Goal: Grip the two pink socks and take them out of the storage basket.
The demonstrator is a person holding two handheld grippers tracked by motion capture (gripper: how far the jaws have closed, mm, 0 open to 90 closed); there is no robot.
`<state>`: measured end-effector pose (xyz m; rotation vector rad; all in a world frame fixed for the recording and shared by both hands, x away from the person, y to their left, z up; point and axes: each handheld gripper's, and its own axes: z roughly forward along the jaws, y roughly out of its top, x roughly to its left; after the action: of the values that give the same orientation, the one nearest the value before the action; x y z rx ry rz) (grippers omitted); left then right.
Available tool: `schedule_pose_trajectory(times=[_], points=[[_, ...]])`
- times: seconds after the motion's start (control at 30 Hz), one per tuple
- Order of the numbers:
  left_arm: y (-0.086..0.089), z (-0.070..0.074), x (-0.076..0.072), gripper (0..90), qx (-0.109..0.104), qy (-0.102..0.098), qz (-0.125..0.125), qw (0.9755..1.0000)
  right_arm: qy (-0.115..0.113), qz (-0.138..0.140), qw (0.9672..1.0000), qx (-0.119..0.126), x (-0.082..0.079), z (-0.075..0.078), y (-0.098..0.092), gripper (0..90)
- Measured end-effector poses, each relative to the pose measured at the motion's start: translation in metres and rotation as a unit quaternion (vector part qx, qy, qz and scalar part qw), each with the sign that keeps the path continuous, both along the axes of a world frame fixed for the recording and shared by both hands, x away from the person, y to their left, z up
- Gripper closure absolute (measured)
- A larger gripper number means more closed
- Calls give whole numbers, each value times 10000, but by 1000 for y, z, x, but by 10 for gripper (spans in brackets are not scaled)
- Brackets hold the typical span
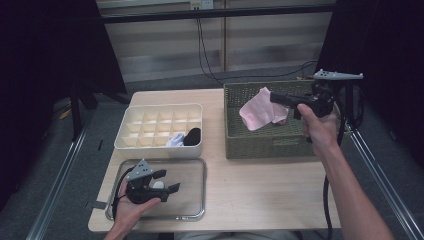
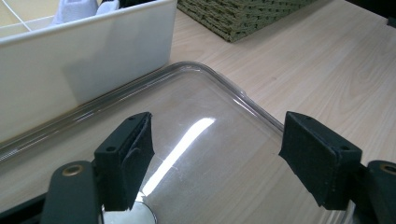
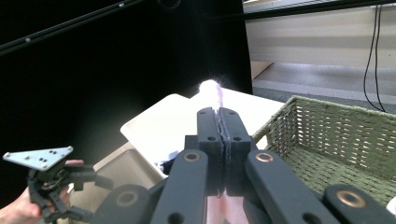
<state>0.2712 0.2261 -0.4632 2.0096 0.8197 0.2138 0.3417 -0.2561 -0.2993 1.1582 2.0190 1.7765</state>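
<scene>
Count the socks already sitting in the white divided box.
2. A white sock and a black sock lie side by side in the front row of the divided box, towards its right end. The other compartments look empty, though the front wall may hide something small.

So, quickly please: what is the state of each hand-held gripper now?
Left hand-held gripper: open, holding nothing, over the clear tray.
Right hand-held gripper: closed on the pink cloth.
</scene>
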Motion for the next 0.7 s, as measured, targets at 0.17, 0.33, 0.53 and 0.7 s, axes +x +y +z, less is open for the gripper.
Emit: schedule_pose_trajectory(times=[0.17,0.33,0.53,0.7], points=[[2,0,-3,252,2,-21,43,10000,42,29,10000,-44,-16,-2,1,884],[2,-1,-3,256,-21,-40,99,9999,10,-27,10000,-60,-33,-8,1,884],[-1,0,-3,279,-19,-22,119,9999,19,-55,10000,-29,-50,-16,2,885],[-6,6,-4,347,-146,-63,118,9998,92,-34,10000,-1,-61,-29,4,884]])
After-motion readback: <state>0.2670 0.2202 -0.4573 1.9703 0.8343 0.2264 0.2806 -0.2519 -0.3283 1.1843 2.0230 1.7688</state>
